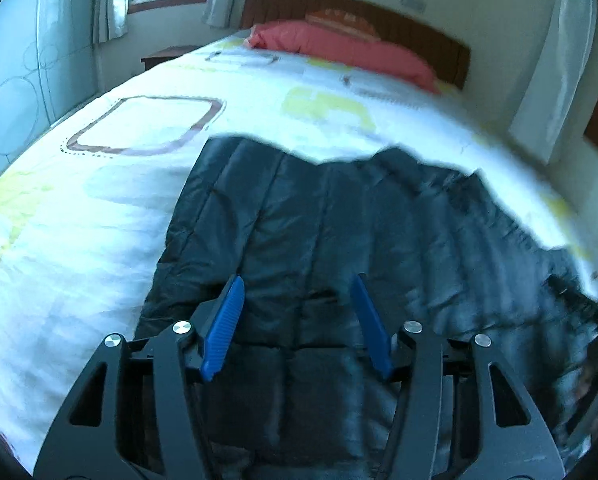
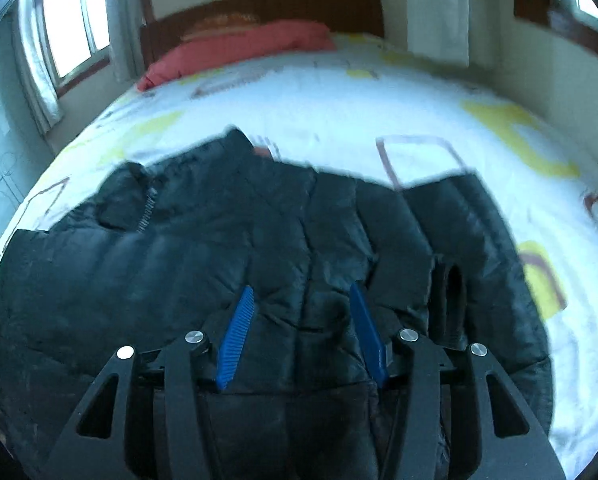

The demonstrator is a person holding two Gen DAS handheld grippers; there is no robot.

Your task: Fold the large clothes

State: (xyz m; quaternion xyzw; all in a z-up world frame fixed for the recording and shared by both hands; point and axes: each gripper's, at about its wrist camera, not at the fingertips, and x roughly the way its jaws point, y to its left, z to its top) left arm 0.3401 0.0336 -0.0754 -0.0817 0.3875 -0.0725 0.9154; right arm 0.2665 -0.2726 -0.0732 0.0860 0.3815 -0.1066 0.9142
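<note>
While one black puffer jacket (image 1: 299,220) lies spread on the bed (image 1: 99,200), both claws hang just above it with nothing between their fingers. From the right wrist view the jacket (image 2: 179,260) runs with its long axis across the bed, its collar and zipper toward the left and a sleeve (image 2: 479,248) lying along its right side, pointing toward the headboard (image 2: 267,8). In the left wrist view the quilted channels run away from the camera, and the jacket's far edge is wavy and partly blurred.

The left claw (image 1: 298,284) stands wide, its two blue fingers (image 1: 225,328) parted over the dark fabric. The right claw (image 2: 301,292) is likewise wide, its blue fingers (image 2: 237,336) apart above the jacket's middle; whether either touches the cloth cannot be told.

One red pillow (image 1: 339,48) lies at the head of the bed, against the wooden headboard. White patterned bedsheet (image 2: 379,100) shows bare between the jacket and the pillow, and also to the jacket's left in the left wrist view. A window (image 2: 71,20) with curtains sits beyond the bed's far corner.
</note>
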